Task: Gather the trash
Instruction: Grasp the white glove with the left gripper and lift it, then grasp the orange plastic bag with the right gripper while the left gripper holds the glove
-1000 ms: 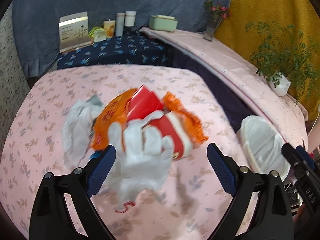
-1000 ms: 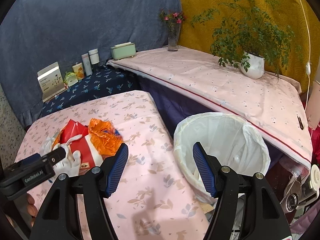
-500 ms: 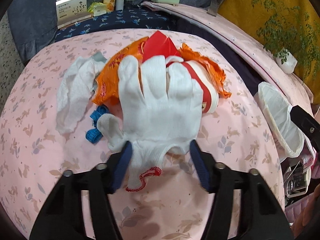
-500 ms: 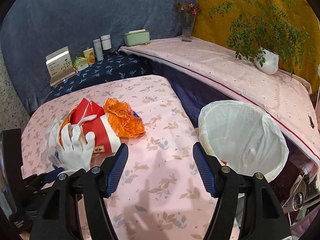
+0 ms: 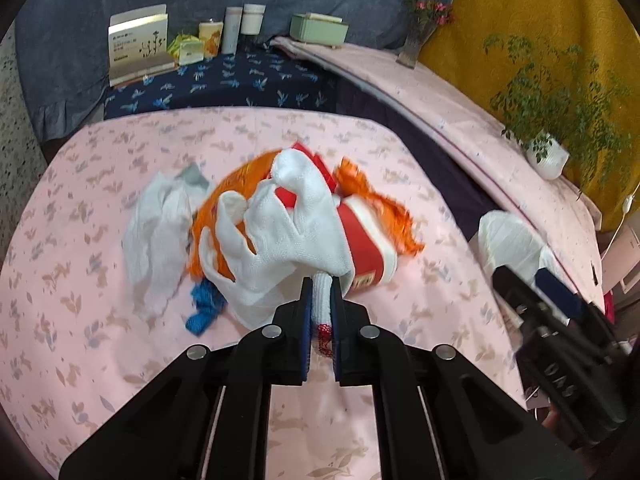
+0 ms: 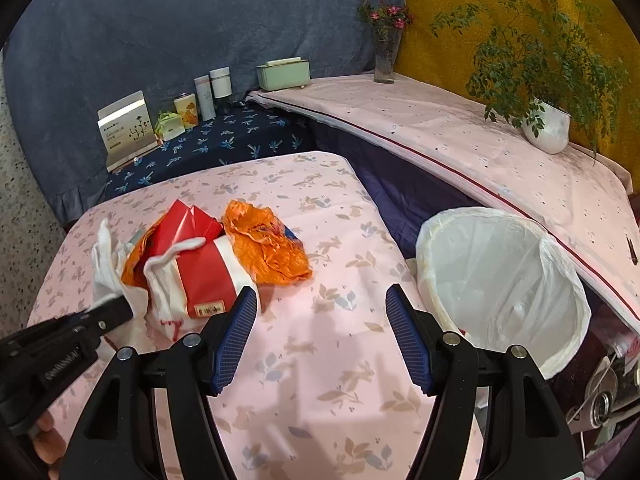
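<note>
No legible text, small label on red carton [image 6: 211, 309] too blurred to read

My left gripper [image 5: 321, 304] has its two blue-padded jaws pinched together on the red-trimmed cuff of a white knitted cotton glove [image 5: 288, 224], whose fingers splay upward and away from me. Behind the glove lies a red-and-white paper carton [image 5: 370, 248] amid crumpled orange plastic wrappers [image 5: 384, 208]. A crumpled white tissue [image 5: 156, 232] sits to the left, with a small blue knitted scrap [image 5: 204, 308] just beside the glove. All rest on the pink floral tablecloth [image 5: 80, 320]. At the right edge, my right gripper [image 5: 560, 344] reaches in front of a white-lined trash bin [image 5: 508, 236].
</note>
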A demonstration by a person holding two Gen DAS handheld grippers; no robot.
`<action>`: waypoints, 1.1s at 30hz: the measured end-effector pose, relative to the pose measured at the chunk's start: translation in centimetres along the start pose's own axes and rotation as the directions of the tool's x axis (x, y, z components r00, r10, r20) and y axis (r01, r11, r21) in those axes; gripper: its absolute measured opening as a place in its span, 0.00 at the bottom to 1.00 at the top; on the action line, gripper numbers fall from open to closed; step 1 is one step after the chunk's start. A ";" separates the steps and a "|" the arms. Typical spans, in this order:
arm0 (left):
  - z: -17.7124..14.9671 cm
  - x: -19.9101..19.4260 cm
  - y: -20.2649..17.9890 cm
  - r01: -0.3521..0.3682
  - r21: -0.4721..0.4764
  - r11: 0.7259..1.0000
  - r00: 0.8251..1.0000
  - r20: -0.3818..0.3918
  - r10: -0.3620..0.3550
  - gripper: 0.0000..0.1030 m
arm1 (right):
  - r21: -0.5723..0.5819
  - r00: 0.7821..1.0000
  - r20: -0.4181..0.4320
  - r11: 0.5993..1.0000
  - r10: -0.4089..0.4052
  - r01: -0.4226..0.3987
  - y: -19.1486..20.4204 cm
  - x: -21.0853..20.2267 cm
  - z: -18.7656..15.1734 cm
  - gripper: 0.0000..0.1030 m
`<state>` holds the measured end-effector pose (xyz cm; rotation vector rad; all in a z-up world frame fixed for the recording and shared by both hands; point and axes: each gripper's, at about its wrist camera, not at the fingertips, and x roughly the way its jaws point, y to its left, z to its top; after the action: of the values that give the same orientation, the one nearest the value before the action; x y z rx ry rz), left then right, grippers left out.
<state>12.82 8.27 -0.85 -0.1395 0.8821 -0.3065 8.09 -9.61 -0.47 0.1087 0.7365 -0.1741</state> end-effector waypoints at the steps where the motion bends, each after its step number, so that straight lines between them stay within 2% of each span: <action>1: 0.5 -0.2 -0.1 0.003 -0.002 1.000 1.000 0.009 -0.003 0.07 | 0.003 1.000 -0.002 1.000 0.009 -0.009 0.1 0.3 0.3 0.63; 12: 5.9 -0.6 -0.2 0.017 -0.012 1.000 0.996 0.085 -0.016 0.07 | -0.013 0.996 -0.058 0.998 0.063 -0.063 2.7 4.9 2.5 0.62; 22: 7.4 2.0 0.6 -0.005 -0.016 1.000 0.998 0.060 0.006 0.07 | -0.008 0.988 -0.139 0.997 0.074 -0.076 4.1 10.1 2.6 0.62; 24: 7.4 2.6 0.6 -0.008 -0.016 1.000 0.999 0.051 0.009 0.07 | -0.006 0.986 -0.146 0.997 0.075 -0.077 4.1 10.8 2.6 0.59; 27: 7.4 3.4 0.7 -0.009 -0.019 1.000 0.999 0.036 0.010 0.07 | -0.002 0.983 -0.166 0.997 0.082 -0.083 4.0 11.6 2.4 0.42; 28: 7.4 3.6 0.6 -0.010 -0.019 1.000 0.999 0.033 0.010 0.07 | 0.004 0.981 -0.173 0.996 0.090 -0.091 3.9 11.8 2.3 0.32; 30: 7.3 3.8 0.4 -0.010 -0.014 1.000 1.000 0.029 0.010 0.07 | 0.016 0.979 -0.175 0.995 0.102 -0.101 3.6 11.9 2.2 0.21; 32: 7.2 4.0 0.2 -0.007 -0.011 1.000 1.000 0.025 0.008 0.07 | 0.021 0.979 -0.175 0.995 0.104 -0.102 3.3 11.9 2.2 0.04; 33: 7.2 4.1 0.0 -0.006 -0.009 1.000 1.000 0.024 0.007 0.07 | 0.024 0.979 -0.175 0.995 0.103 -0.101 3.0 11.8 2.2 0.03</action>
<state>20.82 6.97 0.67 -0.1479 0.8604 -0.2944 18.77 -8.40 -6.70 0.1780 0.9040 -0.0727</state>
